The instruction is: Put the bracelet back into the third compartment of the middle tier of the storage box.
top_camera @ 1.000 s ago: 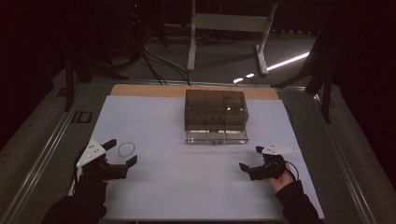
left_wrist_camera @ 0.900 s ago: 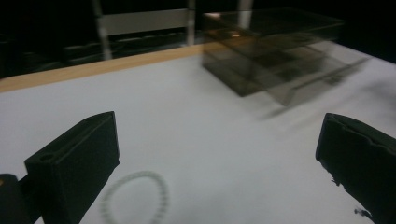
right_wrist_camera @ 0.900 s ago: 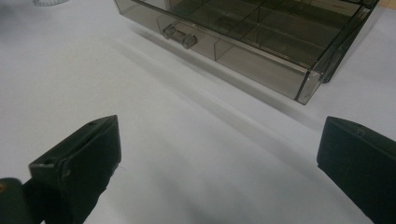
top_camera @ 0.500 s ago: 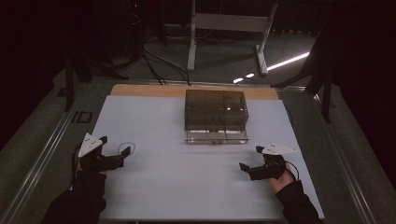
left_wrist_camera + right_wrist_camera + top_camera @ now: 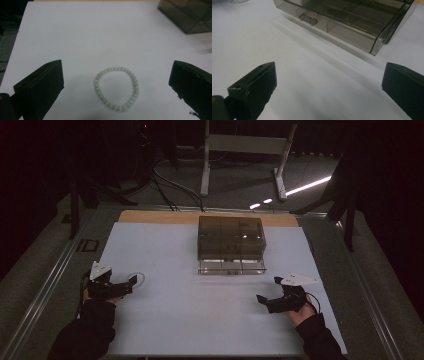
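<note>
The left gripper [image 5: 131, 281] has pulled back from the bead bracelet [image 5: 116, 88], jaws wide, gripping nothing; right gripper [image 5: 261, 299] likewise.

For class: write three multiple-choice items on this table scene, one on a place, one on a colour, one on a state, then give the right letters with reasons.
1. Where does the bead bracelet lie?
A. inside the organiser box
B. on the white tabletop, in front of the left claw
C. in the right claw

2. What colour are its beads?
A. white
B. red
C. black

3. How is the left claw set?
A. shut on the bracelet
B. shut, holding nothing
C. open

Key: 1 B, the left gripper view shows it flat on the white tabletop ahead of the jaws; 2 A, the beads look white; 3 C, both jaws stand wide apart.
</note>
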`<state>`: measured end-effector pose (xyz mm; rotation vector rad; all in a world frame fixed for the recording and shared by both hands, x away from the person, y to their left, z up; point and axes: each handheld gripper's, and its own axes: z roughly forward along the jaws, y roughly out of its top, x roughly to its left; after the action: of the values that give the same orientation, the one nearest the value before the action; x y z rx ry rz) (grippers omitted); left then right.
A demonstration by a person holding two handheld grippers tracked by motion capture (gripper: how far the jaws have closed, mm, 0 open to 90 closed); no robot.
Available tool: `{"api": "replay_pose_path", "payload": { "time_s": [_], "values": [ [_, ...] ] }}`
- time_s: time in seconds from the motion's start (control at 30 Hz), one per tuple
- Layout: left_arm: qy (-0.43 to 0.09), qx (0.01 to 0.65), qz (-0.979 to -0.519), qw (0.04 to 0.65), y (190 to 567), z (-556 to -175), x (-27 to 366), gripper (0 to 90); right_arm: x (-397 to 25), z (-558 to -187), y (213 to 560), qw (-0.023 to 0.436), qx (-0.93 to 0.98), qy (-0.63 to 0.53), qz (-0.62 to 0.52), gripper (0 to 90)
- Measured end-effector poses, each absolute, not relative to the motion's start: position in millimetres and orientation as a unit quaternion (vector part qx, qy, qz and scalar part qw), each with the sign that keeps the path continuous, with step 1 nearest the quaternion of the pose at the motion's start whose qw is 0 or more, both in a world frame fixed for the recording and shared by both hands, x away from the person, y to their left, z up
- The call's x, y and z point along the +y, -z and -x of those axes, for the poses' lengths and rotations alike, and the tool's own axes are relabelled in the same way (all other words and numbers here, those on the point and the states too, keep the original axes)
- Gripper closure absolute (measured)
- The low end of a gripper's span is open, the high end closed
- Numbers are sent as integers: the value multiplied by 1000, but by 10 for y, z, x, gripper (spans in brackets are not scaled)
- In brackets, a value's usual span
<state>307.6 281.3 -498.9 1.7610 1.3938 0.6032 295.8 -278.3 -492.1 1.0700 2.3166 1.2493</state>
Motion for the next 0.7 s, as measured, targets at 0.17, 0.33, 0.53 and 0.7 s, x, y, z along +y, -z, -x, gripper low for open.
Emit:
{"api": "replay_pose_path", "payload": {
  "time_s": [0.17, 0.33, 0.53, 0.7],
  "values": [
    [-244, 564, -691, 381, 5045, -3118, 2834, 78, -2784, -2954, 4917, 149, 806, -436, -372, 3],
    [-248, 573, -688, 368, 5078, -3149, 2850, 179, -2787, -2958, 4924, 148, 806, -436, -372, 3],
    [-245, 579, -695, 348, 5123, -3190, 2831, 269, -2788, -2957, 4924, 147, 805, -436, -373, 3],
    [-234, 583, -705, 328, 5167, -3230, 2829, 370, -2788, -2958, 4926, 146, 806, -437, -373, 3]
  ]
}}
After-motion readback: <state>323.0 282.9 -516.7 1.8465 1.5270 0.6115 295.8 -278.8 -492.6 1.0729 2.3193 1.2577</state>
